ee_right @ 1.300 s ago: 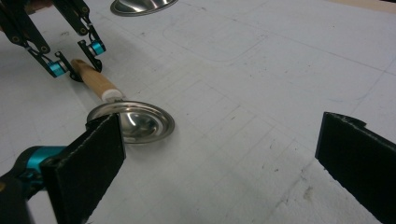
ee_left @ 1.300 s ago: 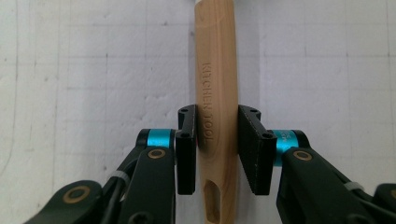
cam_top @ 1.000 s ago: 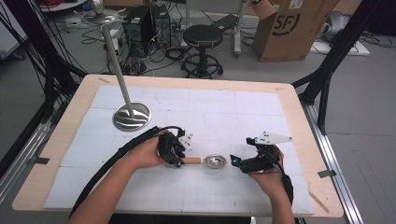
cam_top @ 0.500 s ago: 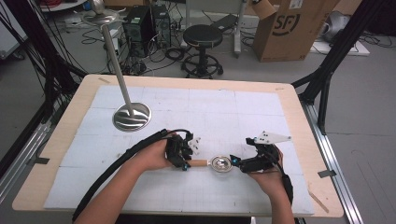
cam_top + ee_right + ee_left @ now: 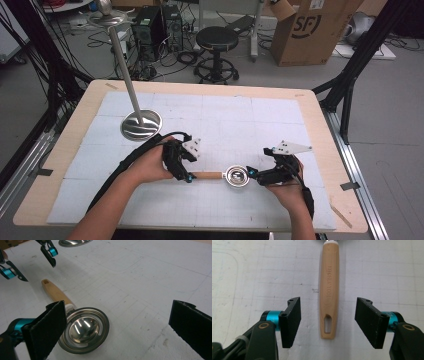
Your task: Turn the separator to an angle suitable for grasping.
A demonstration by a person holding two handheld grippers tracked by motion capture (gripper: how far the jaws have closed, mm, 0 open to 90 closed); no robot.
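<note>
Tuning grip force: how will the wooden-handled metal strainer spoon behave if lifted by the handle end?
The strainer spoon is probably rigid, being wood and steel. Its round metal bowl likely makes it head-heavy, so it may droop. The smooth tapered handle could twist between flat pads; the left gripper now stands open around it.

- Grey floor (image 5: 385, 125), cables strewn across it.
- Black round stool (image 5: 216, 39) behind the worktop (image 5: 310, 107).
- Cardboard box (image 5: 312, 30) at rear right.
- Computer towers (image 5: 156, 25) at rear left.
</note>
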